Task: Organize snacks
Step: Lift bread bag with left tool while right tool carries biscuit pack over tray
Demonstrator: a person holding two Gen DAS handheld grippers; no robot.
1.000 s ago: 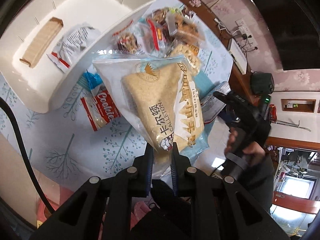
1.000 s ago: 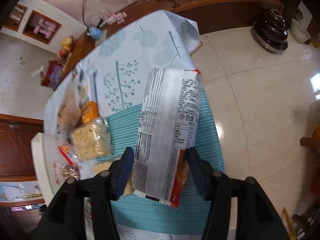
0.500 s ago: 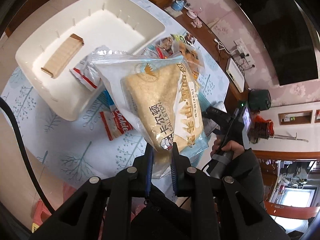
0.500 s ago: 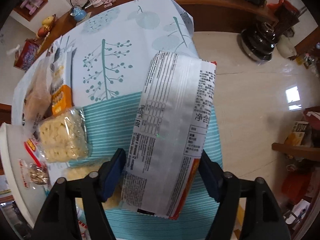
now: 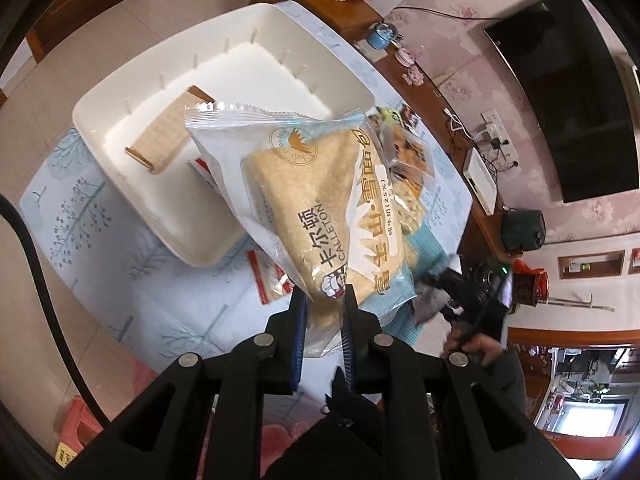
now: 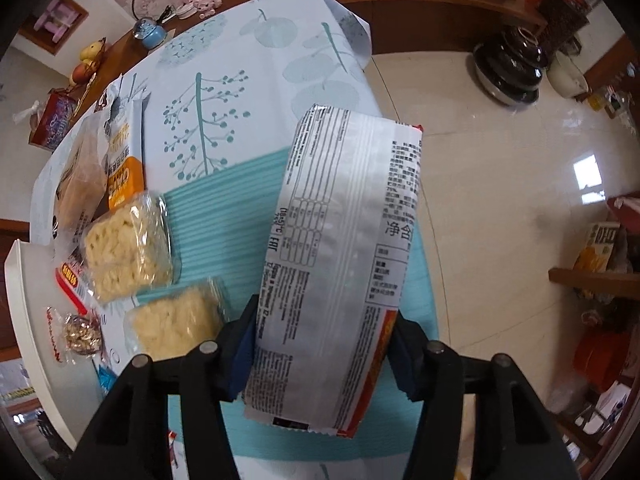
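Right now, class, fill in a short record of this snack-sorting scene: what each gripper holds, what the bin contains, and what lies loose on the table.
left gripper: shut on the Calleton bread bag, held up above the table
right gripper: shut on the silver snack packet, printed back facing the camera
white bin: holds a wafer bar; most of its floor is bare
tablecloth: two clear packs of pale crackers, an orange-labelled pack
striped mat: under the right gripper

A wafer bar point(image 5: 170, 142) lies in the tray point(image 5: 132, 92), with snack packets point(image 6: 128, 242) seemingly just beside it.
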